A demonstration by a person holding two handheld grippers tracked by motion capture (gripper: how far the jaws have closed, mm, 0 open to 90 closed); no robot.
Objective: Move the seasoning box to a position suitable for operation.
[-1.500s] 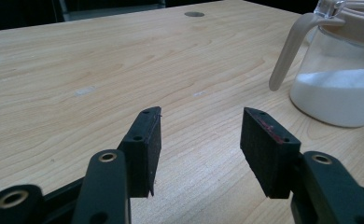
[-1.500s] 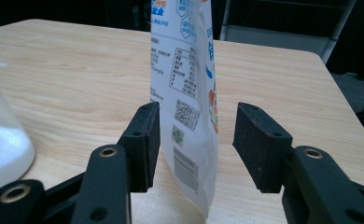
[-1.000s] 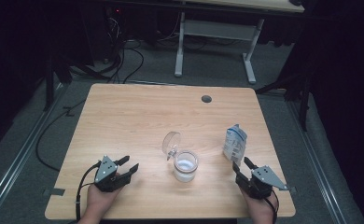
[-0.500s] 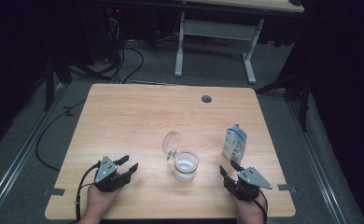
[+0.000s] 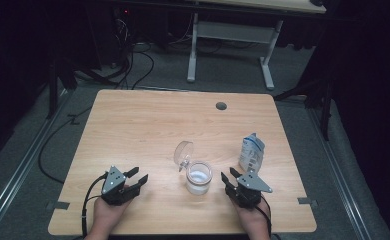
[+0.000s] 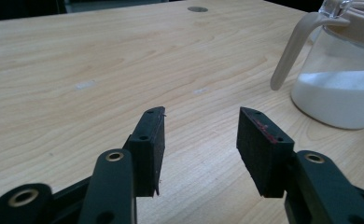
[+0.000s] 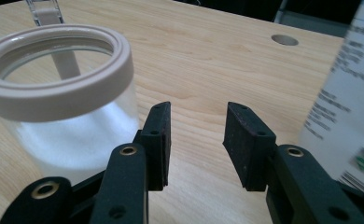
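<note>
Wooden table, glass jar, carton, dark cabled floor.

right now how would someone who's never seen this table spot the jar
Start at the wooden table and look at its near middle, between the two tongs. The jar is clear glass with white powder in the bottom and its hinged lid flipped open, unlike the white-and-blue carton to its right.

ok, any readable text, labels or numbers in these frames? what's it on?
Nothing legible.
Pouch: blue and dark print lines on its white face, too small in the high view, motion-blurred in the right gripper view.
Jar: no label to be seen.
Table: no markings.
</note>
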